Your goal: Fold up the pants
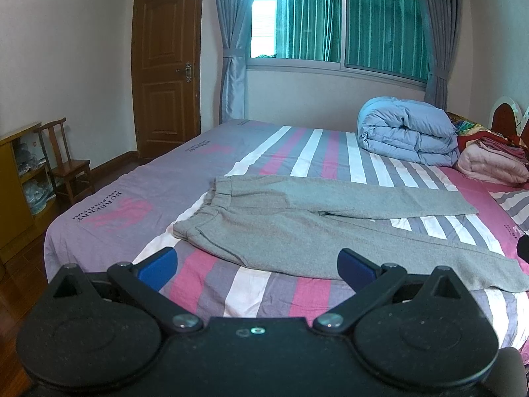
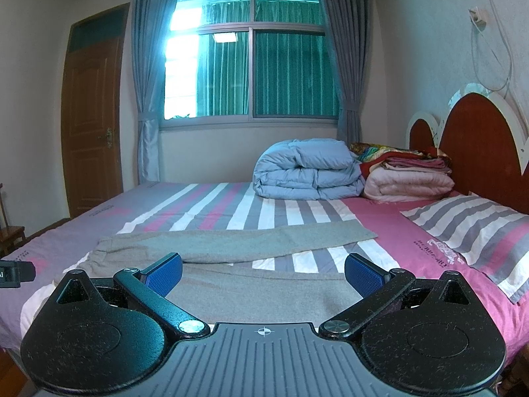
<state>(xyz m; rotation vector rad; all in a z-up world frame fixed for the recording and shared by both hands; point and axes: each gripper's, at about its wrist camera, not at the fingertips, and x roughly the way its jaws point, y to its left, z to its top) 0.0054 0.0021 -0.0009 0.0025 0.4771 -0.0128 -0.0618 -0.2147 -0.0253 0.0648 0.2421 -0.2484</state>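
Note:
Grey pants [image 1: 297, 218] lie flat on the striped bed [image 1: 148, 178], waistband to the left, the two legs spread apart toward the right. They also show in the right wrist view [image 2: 238, 248]. My left gripper [image 1: 258, 264] is open and empty, held above the near bed edge, just short of the near leg. My right gripper [image 2: 263, 273] is open and empty, above the near leg. The tip of the left gripper [image 2: 16, 273] shows at the left edge of the right wrist view.
A folded blue duvet [image 1: 406, 135] and a stack of pink and red blankets [image 1: 492, 158] sit at the far side of the bed. A striped pillow [image 2: 476, 228] lies by the headboard [image 2: 476, 145]. A wooden chair [image 1: 64, 165] and shelf [image 1: 20, 182] stand left.

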